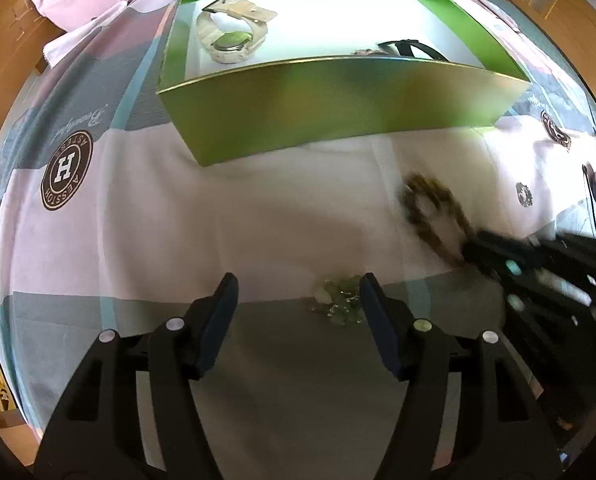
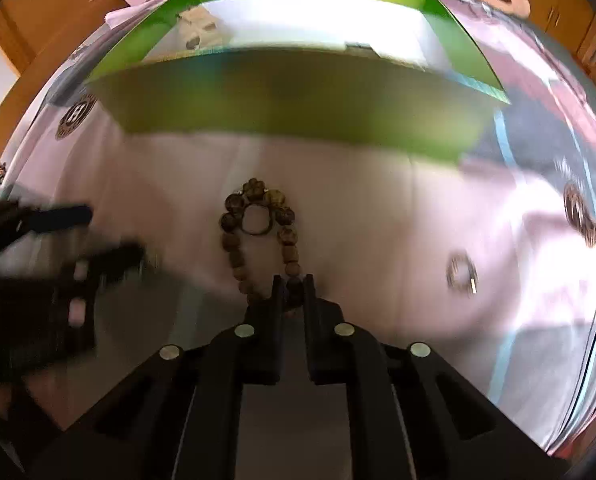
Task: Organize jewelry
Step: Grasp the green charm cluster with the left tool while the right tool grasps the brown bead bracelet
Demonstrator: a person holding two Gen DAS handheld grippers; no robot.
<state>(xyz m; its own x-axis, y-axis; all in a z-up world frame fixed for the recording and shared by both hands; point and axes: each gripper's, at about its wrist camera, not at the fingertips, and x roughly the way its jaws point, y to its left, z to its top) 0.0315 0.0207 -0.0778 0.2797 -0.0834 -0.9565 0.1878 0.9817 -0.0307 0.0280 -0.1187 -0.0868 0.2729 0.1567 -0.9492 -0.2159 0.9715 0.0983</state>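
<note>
Wooden beads make up the bracelet (image 2: 257, 232) that my right gripper (image 2: 291, 284) pinches at its near end, low in the middle of the right wrist view, the loop lying out above the fingertips toward the green box (image 2: 298, 96). So I judge the step in hand to be the pickup of this bracelet, with the carry to the box still to come; the next move calls for a lift high enough to clear the near wall, then a release over the white floor inside. My left gripper (image 1: 295, 296) hangs spread over a small heap of pale green stones (image 1: 340, 300), which sits by its right finger, not gripped; that piece looks like the next one to go. Already in the box lie a cream watch (image 1: 229, 36) at upper left and a dark band (image 1: 412, 49) at right. A small ring (image 2: 462, 272) rests apart on the cloth at the right of the right wrist view. Beneath everything is a bedsheet (image 1: 257, 216) in pink, white and grey blocks with round logo prints, and wood furniture (image 1: 1, 40) edges the frame.
</note>
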